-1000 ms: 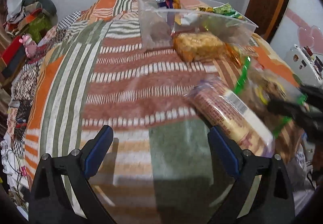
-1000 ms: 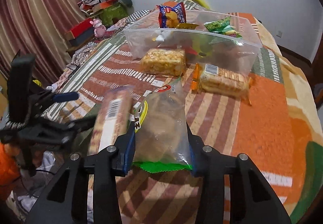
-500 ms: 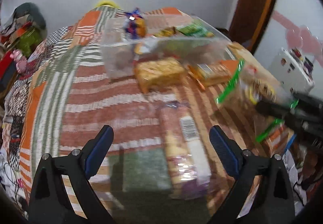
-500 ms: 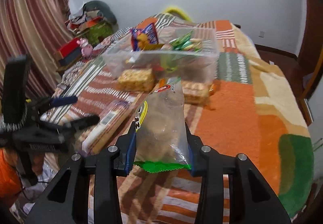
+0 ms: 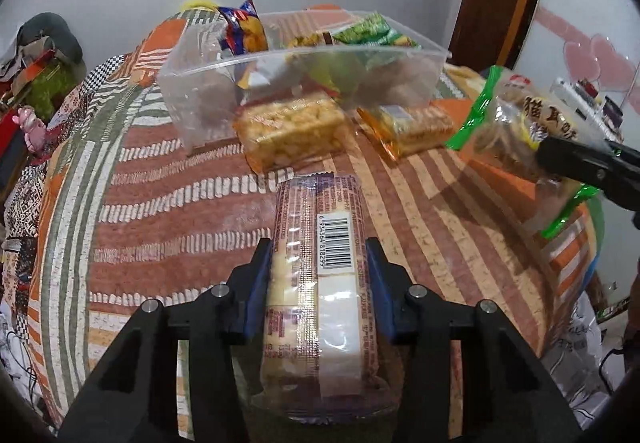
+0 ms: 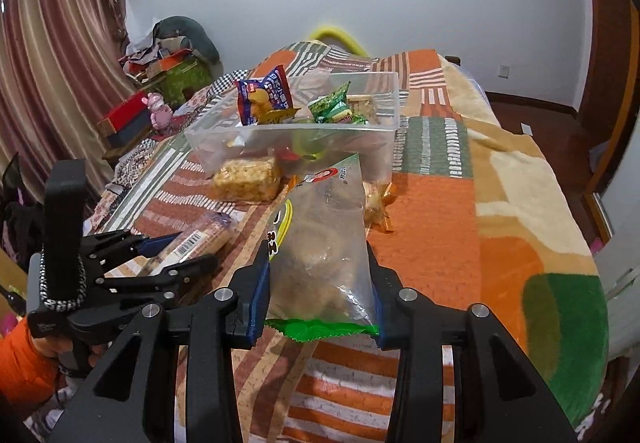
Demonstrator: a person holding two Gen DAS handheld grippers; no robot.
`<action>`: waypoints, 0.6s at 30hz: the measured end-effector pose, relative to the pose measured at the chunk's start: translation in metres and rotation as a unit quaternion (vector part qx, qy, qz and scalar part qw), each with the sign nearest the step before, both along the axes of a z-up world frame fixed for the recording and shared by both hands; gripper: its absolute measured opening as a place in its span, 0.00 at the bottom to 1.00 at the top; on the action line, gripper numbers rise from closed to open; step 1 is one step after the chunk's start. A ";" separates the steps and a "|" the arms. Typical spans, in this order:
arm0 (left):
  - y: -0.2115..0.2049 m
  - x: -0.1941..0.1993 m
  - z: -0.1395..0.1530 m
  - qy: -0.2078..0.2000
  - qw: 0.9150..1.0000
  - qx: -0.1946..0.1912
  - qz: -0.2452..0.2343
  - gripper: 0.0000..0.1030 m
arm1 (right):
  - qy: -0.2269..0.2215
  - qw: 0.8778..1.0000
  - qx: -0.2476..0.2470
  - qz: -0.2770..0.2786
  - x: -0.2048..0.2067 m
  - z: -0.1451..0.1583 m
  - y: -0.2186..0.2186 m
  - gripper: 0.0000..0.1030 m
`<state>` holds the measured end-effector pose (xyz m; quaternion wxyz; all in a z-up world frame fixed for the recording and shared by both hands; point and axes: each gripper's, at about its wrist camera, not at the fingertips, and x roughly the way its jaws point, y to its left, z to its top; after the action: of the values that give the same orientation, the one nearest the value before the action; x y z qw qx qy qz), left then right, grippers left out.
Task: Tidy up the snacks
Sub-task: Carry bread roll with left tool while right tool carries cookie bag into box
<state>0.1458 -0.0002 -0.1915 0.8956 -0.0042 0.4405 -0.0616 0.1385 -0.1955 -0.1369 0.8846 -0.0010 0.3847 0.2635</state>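
A long biscuit pack (image 5: 316, 211) with a barcode lies between the blue pads of my left gripper (image 5: 319, 249), whose jaws are closing and press on its sides. My right gripper (image 6: 318, 263) is shut on a clear snack bag with a green edge (image 6: 324, 227) and holds it above the bed. In the left wrist view that bag (image 5: 508, 111) hangs at the right. A clear plastic bin (image 6: 288, 127) with several snack packets stands farther back. In front of the bin lie a yellow rice-cracker pack (image 5: 292, 131) and an orange-wrapped pack (image 5: 412, 123).
Everything rests on a bed with a striped patchwork cover (image 5: 168, 211). Boxes, clothes and a pink toy (image 6: 160, 113) are piled at the left by a curtain. The bed drops off at the right edge (image 6: 580, 227). An orange sleeve (image 6: 20, 355) holds the left gripper.
My left gripper's jaws have come together from wide open onto the biscuit pack, which now lies lengthwise between them. The right gripper has risen a little with its bag.
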 end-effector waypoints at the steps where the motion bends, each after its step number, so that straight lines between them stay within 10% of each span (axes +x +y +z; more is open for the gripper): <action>1: 0.002 -0.001 0.004 -0.006 1.000 0.001 0.002 0.44 | -0.001 1.000 0.001 0.001 0.001 0.001 0.000 0.35; 18: 0.045 0.045 0.078 -0.102 0.993 -0.018 0.052 0.44 | -0.061 0.998 0.010 0.010 0.048 0.037 0.033 0.35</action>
<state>0.1909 0.0445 -0.1134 0.9378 -0.0371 0.3445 -0.0230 0.1868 -0.1623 -0.1002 0.9037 -0.0123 0.3278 0.2753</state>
